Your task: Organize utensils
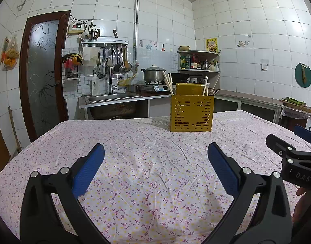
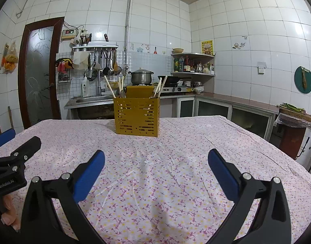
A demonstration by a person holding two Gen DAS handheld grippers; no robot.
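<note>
Floral tablecloth (image 1: 155, 162) in tiled kitchen; left tool (image 1: 155, 152) and right tool (image 2: 156, 158) spread.

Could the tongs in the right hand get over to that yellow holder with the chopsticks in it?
Probably yes. The right tongs are open and hold nothing, and only bare flowered tablecloth lies between them and the yellow holder, straight ahead. The left tongs sit off to the side.

Right hand-held gripper (image 2: 156, 159) spread wide; yellow holder (image 2: 137, 118) ahead.

Even indoor light, soft shadows, tile glare, sharp focus, fisheye-bent dark corners
</note>
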